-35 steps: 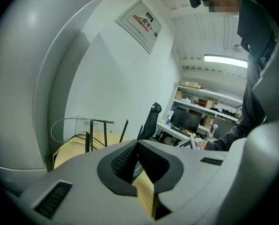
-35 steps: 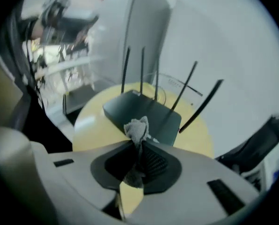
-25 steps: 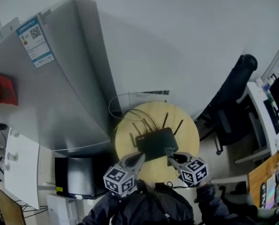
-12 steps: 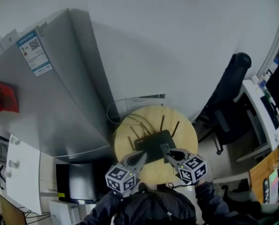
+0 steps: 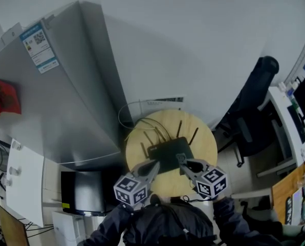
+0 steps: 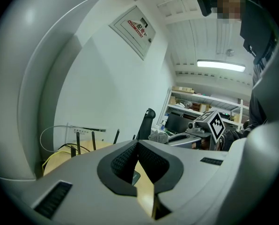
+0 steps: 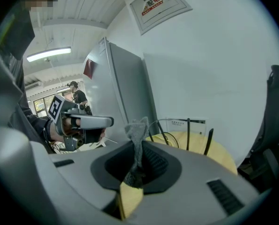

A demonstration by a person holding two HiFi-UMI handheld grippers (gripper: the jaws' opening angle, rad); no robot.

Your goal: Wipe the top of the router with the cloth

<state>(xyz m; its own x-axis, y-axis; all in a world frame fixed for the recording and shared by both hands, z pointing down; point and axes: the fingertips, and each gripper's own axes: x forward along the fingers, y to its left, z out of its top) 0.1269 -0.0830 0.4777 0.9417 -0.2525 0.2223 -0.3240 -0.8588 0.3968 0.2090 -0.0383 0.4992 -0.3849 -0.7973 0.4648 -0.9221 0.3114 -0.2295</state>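
A black router (image 5: pixel 169 154) with several upright antennas lies on a round wooden table (image 5: pixel 206 142). My right gripper (image 5: pixel 182 159) is shut on a grey cloth (image 5: pixel 180 158) at the router's near right edge. In the right gripper view the cloth (image 7: pixel 138 132) sticks up out of the closed jaws of the right gripper (image 7: pixel 138 146), with two antennas (image 7: pixel 188 134) beyond it. My left gripper (image 5: pixel 154 165) hovers at the router's near left edge. The left gripper view shows the left gripper (image 6: pixel 137 144) shut with nothing between its pads. Whether the cloth touches the router is not visible.
A tall grey cabinet (image 5: pixel 55 96) stands left of the table. Yellow and white cables (image 5: pixel 139 123) loop at the table's back. A black office chair (image 5: pixel 255 106) and a desk (image 5: pixel 290 132) are to the right. A dark box (image 5: pixel 83 193) sits low at the left.
The head view swayed a little. Both gripper tips have edged slightly forward toward the router; the right one still holds the cloth.
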